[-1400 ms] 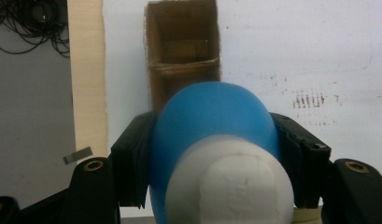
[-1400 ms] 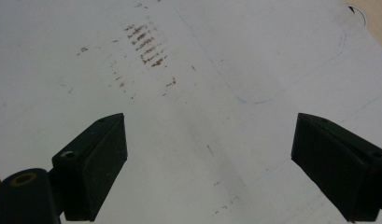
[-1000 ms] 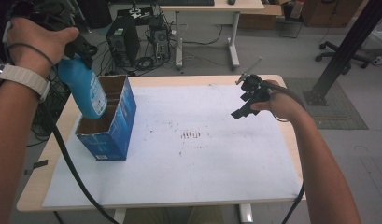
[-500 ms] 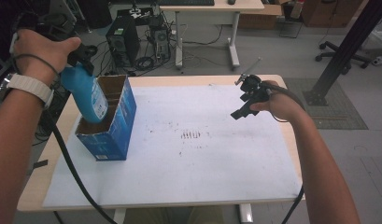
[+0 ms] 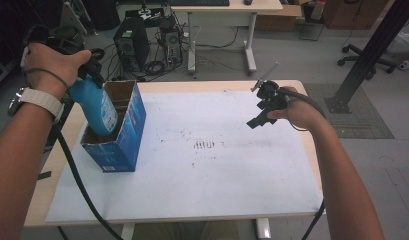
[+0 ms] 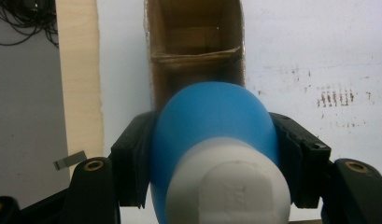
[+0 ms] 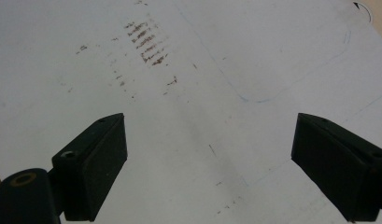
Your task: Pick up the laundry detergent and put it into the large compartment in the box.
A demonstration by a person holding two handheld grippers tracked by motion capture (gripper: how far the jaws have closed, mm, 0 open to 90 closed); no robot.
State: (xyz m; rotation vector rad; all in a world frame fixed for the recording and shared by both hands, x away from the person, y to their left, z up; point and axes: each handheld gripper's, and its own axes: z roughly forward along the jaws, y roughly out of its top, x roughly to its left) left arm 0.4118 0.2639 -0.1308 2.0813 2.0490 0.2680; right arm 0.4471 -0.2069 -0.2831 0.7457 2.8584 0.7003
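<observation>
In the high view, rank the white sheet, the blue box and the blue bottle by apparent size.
1. white sheet
2. blue box
3. blue bottle, partly sunk in the box, so its full size is unsure.

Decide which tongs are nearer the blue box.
Left. The left tongs hold the bottle over the box; the right tongs hover across the table, open.
</observation>
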